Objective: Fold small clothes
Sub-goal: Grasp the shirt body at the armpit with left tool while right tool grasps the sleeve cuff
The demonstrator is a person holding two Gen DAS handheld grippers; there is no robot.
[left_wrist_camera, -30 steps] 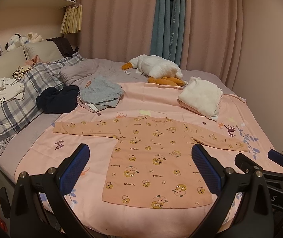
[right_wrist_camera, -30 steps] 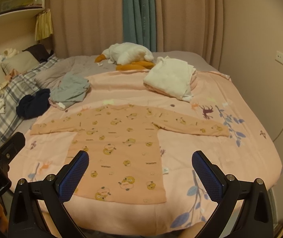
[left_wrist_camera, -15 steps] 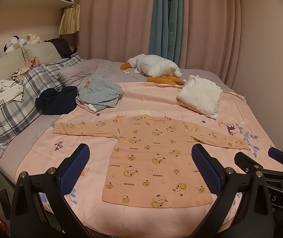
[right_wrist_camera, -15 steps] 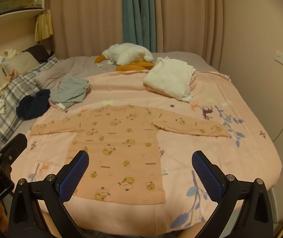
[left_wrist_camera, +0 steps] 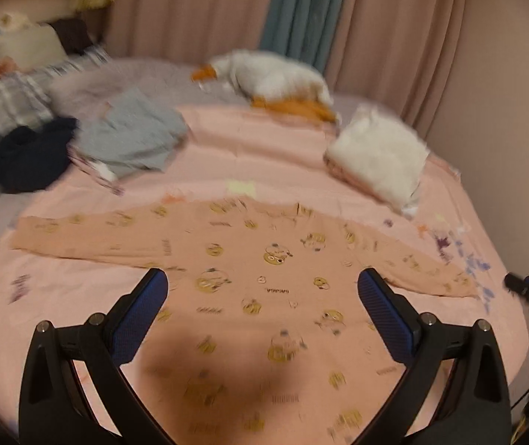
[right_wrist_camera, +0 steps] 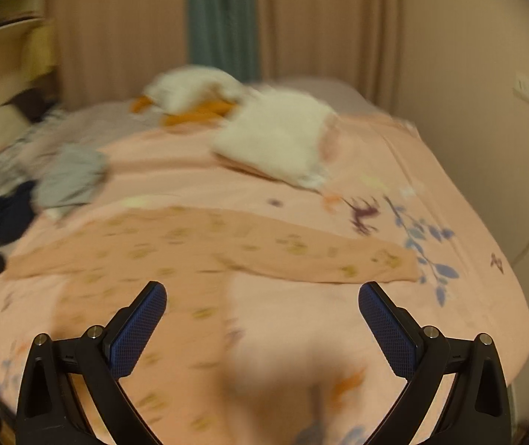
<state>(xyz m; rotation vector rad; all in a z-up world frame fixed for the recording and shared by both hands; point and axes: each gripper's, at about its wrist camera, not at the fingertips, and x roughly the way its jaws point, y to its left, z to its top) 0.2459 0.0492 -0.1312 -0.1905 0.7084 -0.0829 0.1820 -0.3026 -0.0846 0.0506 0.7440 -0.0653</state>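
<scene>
Blur: both views are smearing; the peach long-sleeved printed top [left_wrist_camera: 264, 289] is lying flat mid-frame, its hem cut off.
Left gripper [left_wrist_camera: 262, 311]: jaws gaping wide, gripping nothing.
Right gripper [right_wrist_camera: 262, 315]: jaws gaping wide, gripping nothing.

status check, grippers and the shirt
Left gripper open, right gripper open, both empty. Peach shirt flat on pink sheet, unfolded. Nothing on it.

Small peach long-sleeved top [left_wrist_camera: 264, 278] with yellow cartoon prints, spread flat and unfolded on the pink bedsheet [left_wrist_camera: 272, 155], both sleeves stretched out sideways — neckline toward the curtains, hem toward the cameras — both views motion-blurred.
</scene>
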